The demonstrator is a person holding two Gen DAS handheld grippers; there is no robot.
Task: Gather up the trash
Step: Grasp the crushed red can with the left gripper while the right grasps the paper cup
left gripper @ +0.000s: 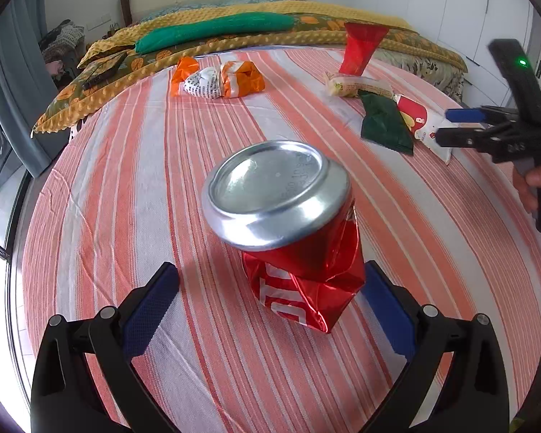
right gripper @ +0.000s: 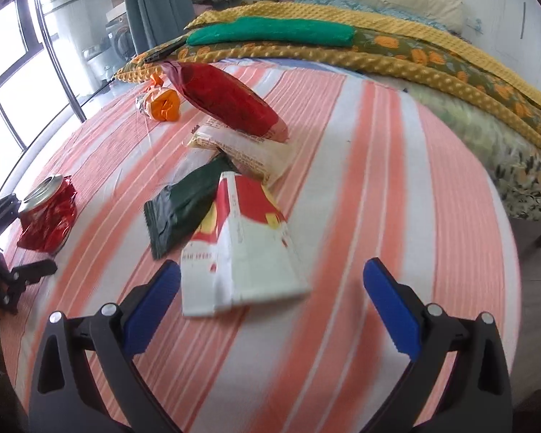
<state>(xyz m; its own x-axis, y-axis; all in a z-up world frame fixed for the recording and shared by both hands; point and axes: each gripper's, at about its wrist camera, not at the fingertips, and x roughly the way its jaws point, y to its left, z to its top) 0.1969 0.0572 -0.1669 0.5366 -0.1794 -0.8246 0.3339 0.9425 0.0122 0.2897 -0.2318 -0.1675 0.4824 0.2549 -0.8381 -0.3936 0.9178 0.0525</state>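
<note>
1. Both pairs of jaws stand wide apart and hold nothing. The left gripper (left gripper: 270, 303) brackets the crushed red can (left gripper: 292, 231): the can's lower body lies between the blue pads, close to the right pad, with a clear gap to the left one; whether it touches the right pad I cannot tell. The right gripper (right gripper: 272, 296) points at the white-and-red packet (right gripper: 245, 252), whose near end lies between the fingers, nearer the left pad.
2. All trash lies on the striped cloth (left gripper: 133, 187). Bare cloth lies left of the can and right of the white-and-red packet up to the cloth's edge. The far edge meets the yellow dotted blanket (left gripper: 234, 39).
3. A dark green wrapper (right gripper: 184, 205) lies just beside the packet's left side, its corner tucked under. Beyond them a pale packet (right gripper: 249, 151) lies under the tilted red bag (right gripper: 227, 101). An orange wrapper bundle (left gripper: 220, 79) sits well apart, far left.
4. The right view is motion-blurred, so the packet's print cannot be read. The left gripper shows only partly at that view's left edge, beside the can.
5. White letters on the can's crumpled side are cut off by folds; faint embossed writing on its silver base is unreadable. Black print on the bundle's white part is too small to read.
</note>
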